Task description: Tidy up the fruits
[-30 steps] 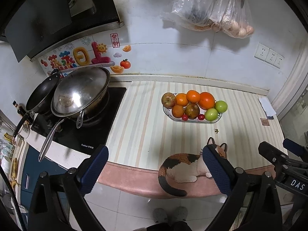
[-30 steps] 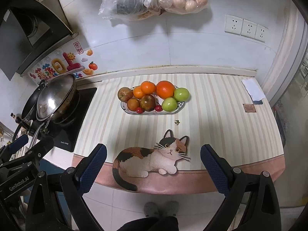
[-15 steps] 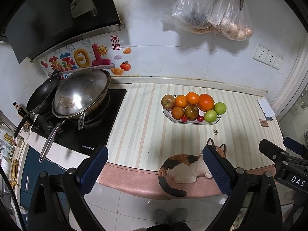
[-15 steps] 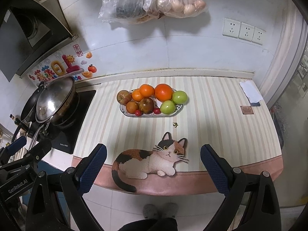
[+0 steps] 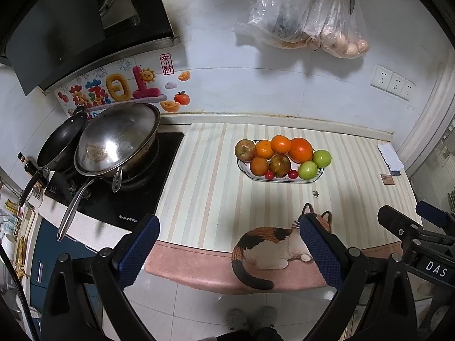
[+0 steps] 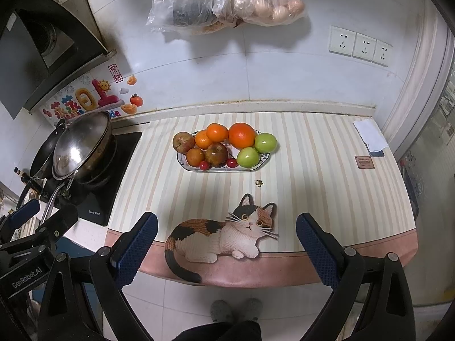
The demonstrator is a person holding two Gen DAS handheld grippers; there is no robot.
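A patterned oval plate [image 5: 320, 176] [image 6: 182, 162] on the striped counter mat holds piled fruit: a red apple [image 5: 245, 149] [image 6: 183, 142], several oranges [image 5: 300, 150] [image 6: 242, 135], two green apples [image 5: 307, 170] [image 6: 248, 157], a brownish fruit [image 5: 279, 165] [image 6: 216, 155] and two cherry tomatoes [image 5: 269, 174] [image 6: 203, 165]. My left gripper [image 5: 227, 251] is open and empty, held off the counter's front edge. My right gripper [image 6: 226, 248] is also open and empty, at the same distance from the plate.
A wok [image 5: 118, 139] [image 6: 82, 142] and a black pan [image 5: 61, 142] sit on the stove at left. A cat-shaped mat [image 5: 270, 244] [image 6: 224, 234] lies at the counter's front edge. Bags [image 5: 307, 25] [image 6: 227, 0] hang on the wall. A folded cloth [image 5: 390, 156] [image 6: 369, 137] lies at far right.
Both grippers have drawn back slightly from the counter; the plate sits a little farther away in both views. Nothing was grasped or moved.
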